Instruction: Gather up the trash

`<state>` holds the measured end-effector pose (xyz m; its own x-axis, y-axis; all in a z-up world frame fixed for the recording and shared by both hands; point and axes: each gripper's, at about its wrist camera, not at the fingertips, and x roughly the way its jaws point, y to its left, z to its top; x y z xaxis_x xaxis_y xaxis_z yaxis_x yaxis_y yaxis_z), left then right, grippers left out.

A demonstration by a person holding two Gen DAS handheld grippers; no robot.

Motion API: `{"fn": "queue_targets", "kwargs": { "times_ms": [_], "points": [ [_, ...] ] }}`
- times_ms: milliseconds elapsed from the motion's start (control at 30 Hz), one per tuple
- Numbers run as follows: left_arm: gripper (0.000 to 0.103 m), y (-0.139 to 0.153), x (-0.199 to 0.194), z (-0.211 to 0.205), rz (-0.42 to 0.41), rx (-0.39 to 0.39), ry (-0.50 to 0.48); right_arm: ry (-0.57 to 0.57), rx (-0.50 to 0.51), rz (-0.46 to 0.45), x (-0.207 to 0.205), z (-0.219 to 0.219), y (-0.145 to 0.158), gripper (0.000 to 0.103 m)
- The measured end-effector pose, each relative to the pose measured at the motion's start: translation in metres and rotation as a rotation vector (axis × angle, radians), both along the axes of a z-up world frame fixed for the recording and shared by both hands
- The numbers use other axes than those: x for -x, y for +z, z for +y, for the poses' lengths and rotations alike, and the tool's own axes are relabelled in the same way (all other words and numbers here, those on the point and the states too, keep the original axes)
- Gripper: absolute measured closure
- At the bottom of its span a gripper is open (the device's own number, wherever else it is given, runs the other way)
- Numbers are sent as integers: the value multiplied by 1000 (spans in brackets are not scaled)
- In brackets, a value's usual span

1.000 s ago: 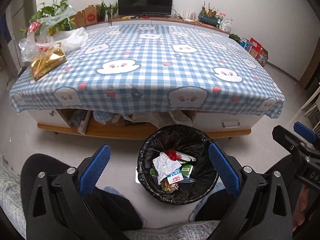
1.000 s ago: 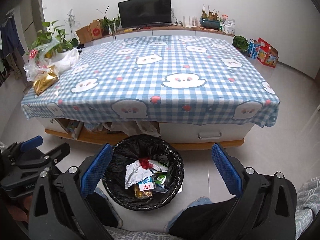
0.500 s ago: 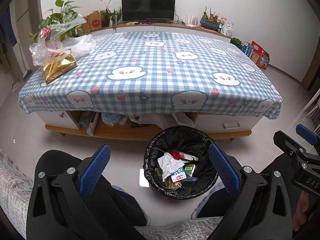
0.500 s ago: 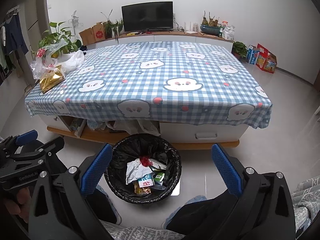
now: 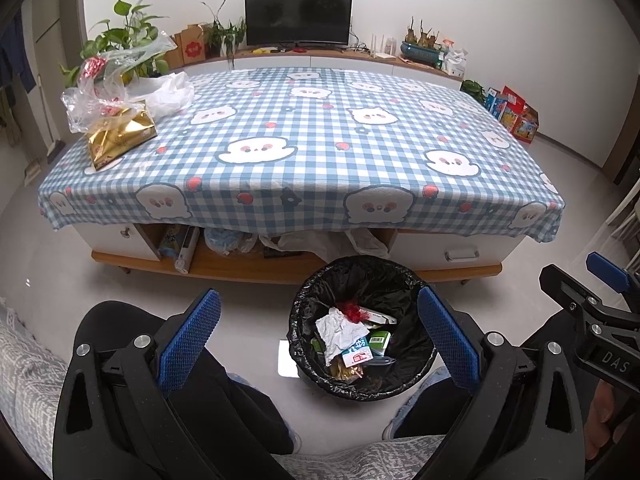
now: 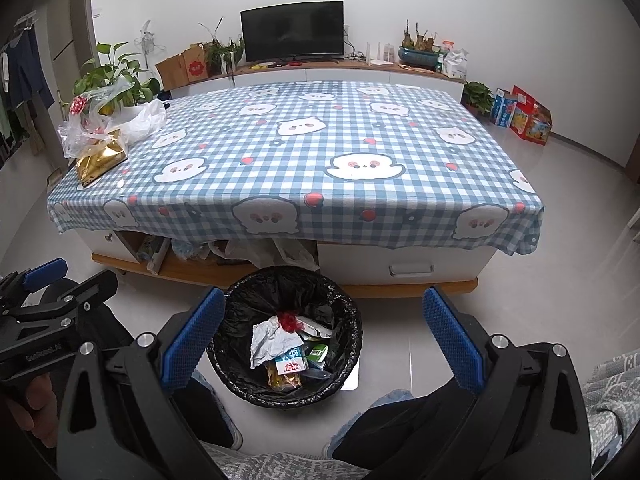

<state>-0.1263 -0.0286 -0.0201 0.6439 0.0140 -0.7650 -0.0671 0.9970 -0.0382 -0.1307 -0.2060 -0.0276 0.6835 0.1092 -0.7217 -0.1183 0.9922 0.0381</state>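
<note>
A black-lined trash bin point(image 5: 308, 320) stands on the floor before the table and holds crumpled paper point(image 5: 338, 330), cartons and wrappers. It also shows in the right wrist view point(image 6: 352, 320). My left gripper point(image 5: 318, 336) is open and empty, held above my lap and the bin. My right gripper point(image 6: 320, 338) is open and empty, to the right of the left one. A gold packet point(image 5: 120, 138) and clear plastic bags point(image 5: 104, 84) lie on the table's far left corner.
A low table with a blue checked cloth point(image 5: 320, 152) fills the middle. Bags and clutter sit on its lower shelf point(image 5: 240, 240). A TV point(image 5: 298, 18), plants and boxes line the back wall. Colourful boxes point(image 5: 516, 114) stand on the floor at right.
Both grippers have pulled back and risen, so the table and bin look farther away. Both stay open and empty.
</note>
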Motion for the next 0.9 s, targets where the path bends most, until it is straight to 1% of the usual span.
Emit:
{"fn": "queue_targets", "kwargs": {
  "times_ms": [900],
  "points": [
    [6,4,6,1,-19,-5,-7,-4,2,-2,-2,2,0,8]
  ]
}}
